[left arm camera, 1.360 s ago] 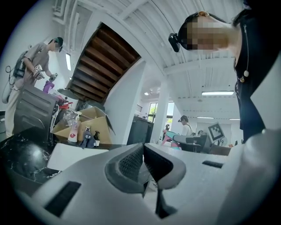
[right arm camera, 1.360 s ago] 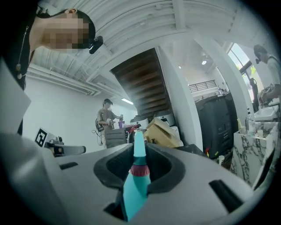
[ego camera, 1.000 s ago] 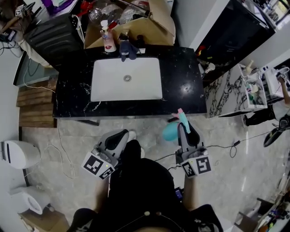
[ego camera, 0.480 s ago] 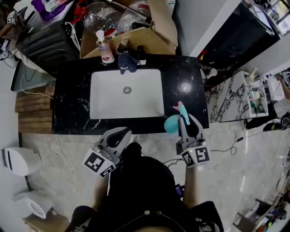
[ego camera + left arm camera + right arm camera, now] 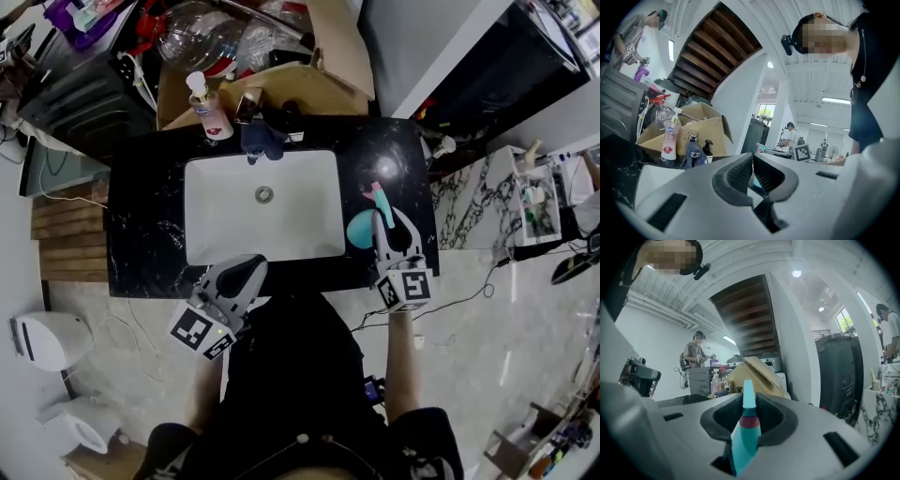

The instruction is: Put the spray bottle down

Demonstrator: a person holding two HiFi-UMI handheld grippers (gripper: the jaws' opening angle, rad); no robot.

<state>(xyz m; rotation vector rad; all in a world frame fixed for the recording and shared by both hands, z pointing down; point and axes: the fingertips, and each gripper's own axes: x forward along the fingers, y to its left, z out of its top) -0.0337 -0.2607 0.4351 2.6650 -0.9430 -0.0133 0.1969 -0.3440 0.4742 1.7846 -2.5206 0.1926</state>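
Note:
The teal spray bottle [image 5: 359,228] with a pink trigger hangs over the black counter [image 5: 150,225], just right of the white sink [image 5: 234,225]. My right gripper [image 5: 387,220] is shut on the bottle's neck. In the right gripper view the bottle [image 5: 743,437] stands upright between the jaws, its nozzle tip poking above them. My left gripper [image 5: 246,264] hovers at the counter's front edge, near the sink's front rim. Its jaws [image 5: 753,158] are shut with nothing between them.
A pump soap bottle [image 5: 208,108] stands at the back left of the sink. A dark blue cloth [image 5: 262,136] is draped by the faucet. An open cardboard box [image 5: 309,84] sits behind the counter. A marble-patterned cabinet [image 5: 469,197] stands to the right.
Both grippers moved forward from over the floor. The right one now holds the bottle above the counter, and the left one has reached the counter's front edge.

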